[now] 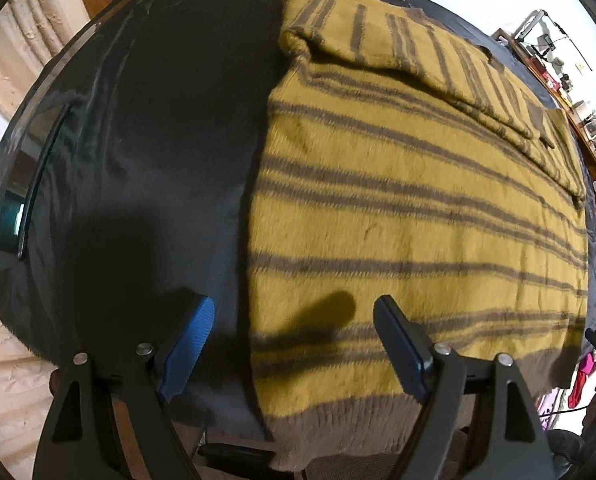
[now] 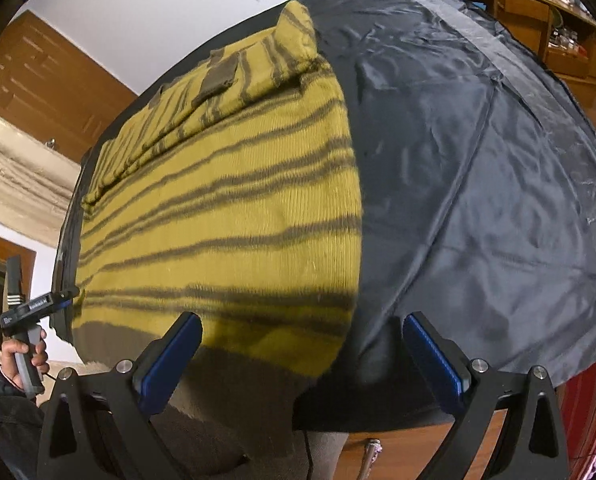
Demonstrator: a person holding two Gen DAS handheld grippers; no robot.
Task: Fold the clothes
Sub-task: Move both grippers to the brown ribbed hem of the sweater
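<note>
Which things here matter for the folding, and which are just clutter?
Job:
- yellow striped sweater, sleeves folded in
- black table cover under it
- left tool and right tool, both open, empty

Lying about:
- wooden shelves with small items
- wooden cabinet

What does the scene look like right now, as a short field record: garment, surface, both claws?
garment: mustard-yellow knitted sweater with brown stripes, spread flat, sleeves folded across its far end
surface: table under a black shiny cloth
left claw: open, empty, above the sweater's left side edge near the brown hem
right claw: open, empty, above the sweater's right side edge near the hem
fold state: sleeves in; body not yet folded
</note>
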